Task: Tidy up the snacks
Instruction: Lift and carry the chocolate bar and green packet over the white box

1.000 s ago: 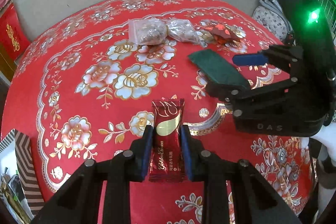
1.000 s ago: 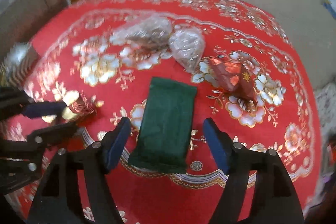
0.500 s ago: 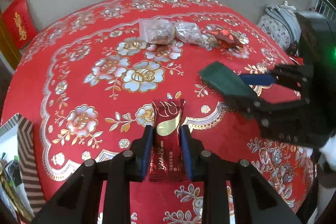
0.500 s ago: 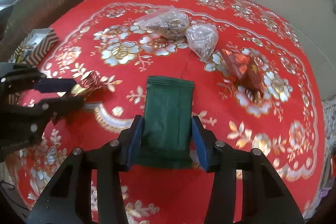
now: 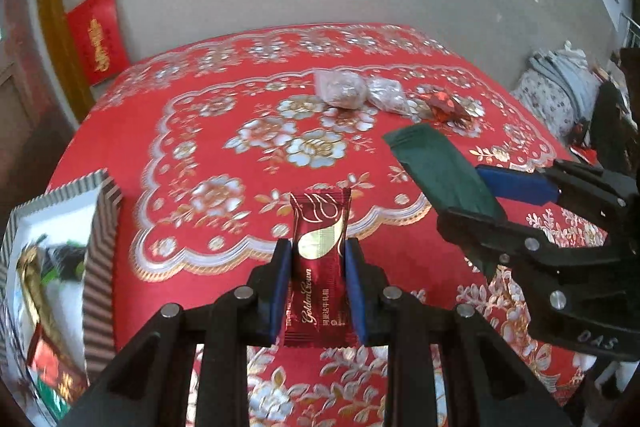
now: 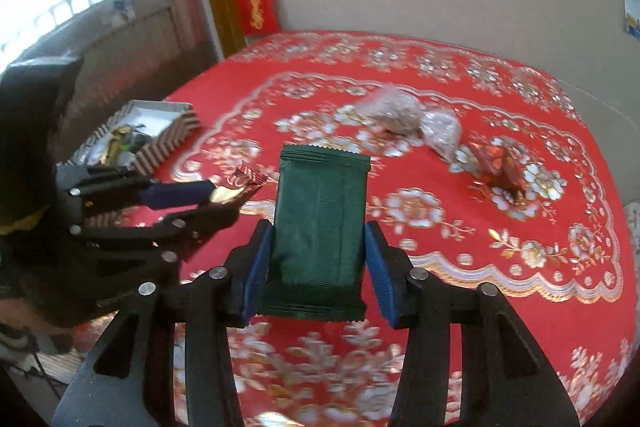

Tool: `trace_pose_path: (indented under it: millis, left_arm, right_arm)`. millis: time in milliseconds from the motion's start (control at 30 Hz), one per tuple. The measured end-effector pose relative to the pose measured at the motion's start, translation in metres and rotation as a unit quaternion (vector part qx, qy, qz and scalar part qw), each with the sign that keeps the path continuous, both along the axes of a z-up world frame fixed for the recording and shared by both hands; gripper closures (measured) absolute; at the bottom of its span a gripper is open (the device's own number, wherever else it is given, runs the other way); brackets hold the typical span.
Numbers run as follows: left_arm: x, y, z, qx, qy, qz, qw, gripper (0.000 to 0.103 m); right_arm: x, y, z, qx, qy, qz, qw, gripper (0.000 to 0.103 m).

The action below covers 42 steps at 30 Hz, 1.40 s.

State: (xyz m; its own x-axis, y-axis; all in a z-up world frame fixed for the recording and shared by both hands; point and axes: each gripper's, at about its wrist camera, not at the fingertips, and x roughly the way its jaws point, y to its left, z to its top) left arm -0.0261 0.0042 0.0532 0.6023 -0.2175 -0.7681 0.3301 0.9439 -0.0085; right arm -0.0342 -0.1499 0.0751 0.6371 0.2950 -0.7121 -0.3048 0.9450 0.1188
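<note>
**A:** Right, left wrist view first. The left gripper [image 5: 318,281] has its blue pads pinched on the long edges of a dark red foil-wrapped snack bar with a gold leaf and gold lettering [image 5: 319,269]. The bar's long axis runs straight along the fingers, top end poking out toward twelve o'clock, clear of the red floral tablecloth [image 5: 240,155].

**B:** And the drop-off?

**A:** The striped cardboard tray with a white inside [image 5: 100,247] sits at about nine o'clock from that claw, near the table's edge, with a few wrappers already in it. Judging by this, the left hand is the nearer one. Over at three o'clock the right gripper [image 5: 490,199] comes in side-on, carrying a dark green matte sachet [image 5: 440,167].

**B:** Right wrist view?

**A:** Same story from the other side. The right gripper [image 6: 316,263] clamps that green sachet [image 6: 320,219] by its long edges, serrated top pointing to twelve o'clock, lifted off the cloth. The tray [image 6: 160,135] lies at roughly ten o'clock, beyond the left gripper [image 6: 224,197] and its red bar [image 6: 244,181].

**B:** Anything left behind?

**A:** Two clear bags of brownish snacks [image 6: 412,119] and a shiny red crinkled wrapper [image 6: 498,163], up around one o'clock, lying well apart from both claws.
</note>
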Motion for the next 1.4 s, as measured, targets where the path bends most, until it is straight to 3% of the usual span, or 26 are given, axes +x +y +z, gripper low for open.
trace_pose_path:
  millis: [800,1400]
  left_arm:
    - [-0.045,0.083,0.026,-0.003,-0.075,0.092,0.9929,0.074]
    - [-0.061,0.169,0.030,0.000,-0.085,0.176,0.9807,0.074]
  right_arm:
    - [-0.019,0.081,0.014,0.014,-0.020,0.061,0.998,0.057]
    - [-0.009,0.169,0.019,0.002,-0.016,0.145,0.989,0.057]
